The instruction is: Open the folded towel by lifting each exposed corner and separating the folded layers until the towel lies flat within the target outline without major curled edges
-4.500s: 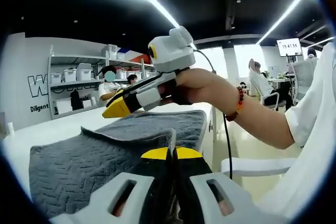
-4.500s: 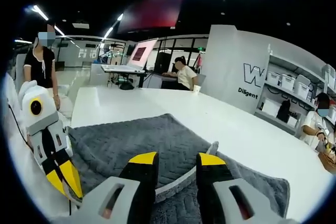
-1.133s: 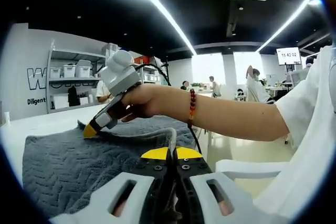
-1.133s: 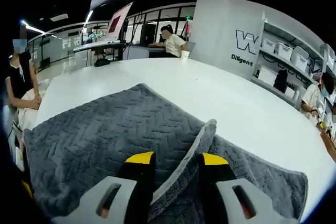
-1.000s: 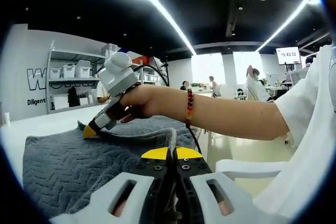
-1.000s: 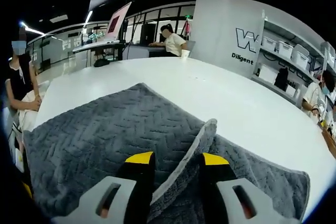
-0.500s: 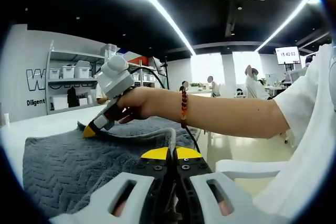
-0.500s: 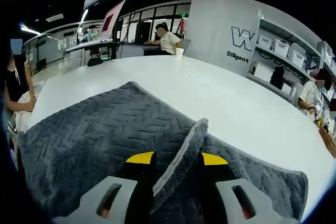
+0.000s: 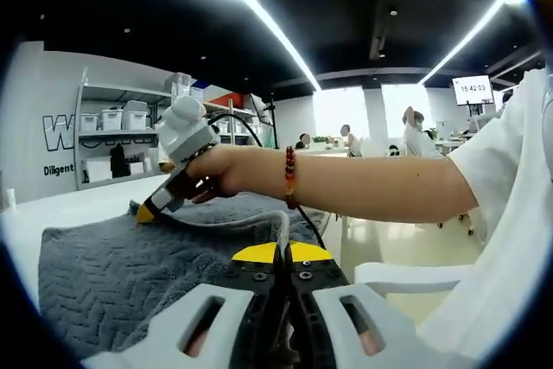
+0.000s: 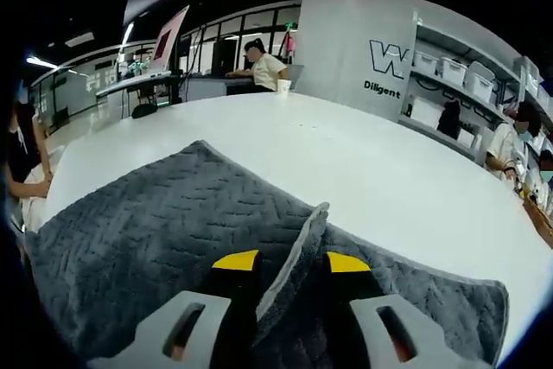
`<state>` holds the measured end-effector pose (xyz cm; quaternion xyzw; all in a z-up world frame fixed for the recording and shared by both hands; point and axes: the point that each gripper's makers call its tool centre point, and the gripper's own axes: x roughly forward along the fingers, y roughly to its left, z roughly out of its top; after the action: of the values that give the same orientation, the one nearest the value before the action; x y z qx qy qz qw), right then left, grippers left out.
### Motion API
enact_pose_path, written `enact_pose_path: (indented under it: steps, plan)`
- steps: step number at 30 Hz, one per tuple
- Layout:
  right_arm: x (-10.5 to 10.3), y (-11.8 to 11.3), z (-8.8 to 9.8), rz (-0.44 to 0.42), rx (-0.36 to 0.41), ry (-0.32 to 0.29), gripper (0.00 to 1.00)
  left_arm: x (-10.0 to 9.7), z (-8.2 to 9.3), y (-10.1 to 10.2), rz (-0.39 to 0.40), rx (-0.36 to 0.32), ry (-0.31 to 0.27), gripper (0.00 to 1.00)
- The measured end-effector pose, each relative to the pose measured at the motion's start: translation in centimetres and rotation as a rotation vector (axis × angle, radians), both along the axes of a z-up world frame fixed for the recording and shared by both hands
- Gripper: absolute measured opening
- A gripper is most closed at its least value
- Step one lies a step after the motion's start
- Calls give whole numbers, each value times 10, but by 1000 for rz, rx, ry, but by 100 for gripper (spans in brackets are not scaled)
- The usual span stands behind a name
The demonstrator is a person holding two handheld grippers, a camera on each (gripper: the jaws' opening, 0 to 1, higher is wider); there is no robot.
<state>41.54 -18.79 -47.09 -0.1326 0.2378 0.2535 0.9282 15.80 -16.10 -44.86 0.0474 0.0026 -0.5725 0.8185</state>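
Towel [image 10: 164, 222] edge stands pinched between the right gripper [image 10: 285, 263]'s yellow-tipped jaws as a raised grey ridge, and the grip has crept farther across the cloth over the last second, carrying the fold with it. That suggests the upper layer is being peeled open, with flattening still ahead. In the left gripper view, the left gripper [image 9: 282, 252] sits clenched on the towel's near edge, a pale hem rising between its tips. The towel is thick, dark grey, herringbone-textured, and lies on a smooth white table [image 10: 346, 170]. Farther off, shelves [image 9: 112, 131] hold white bins.
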Motion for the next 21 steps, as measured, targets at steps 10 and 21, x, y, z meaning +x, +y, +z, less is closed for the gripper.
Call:
enact_pose_path:
  steps: [10, 21]
  plan:
    - [8, 2, -5, -33, 96, 24, 18, 0, 0, 0, -3, 3, 1, 0]
    - [11, 4, -6, -53, 93, 10, 16, -2, -1, -1, -8, 4, -21, 0]
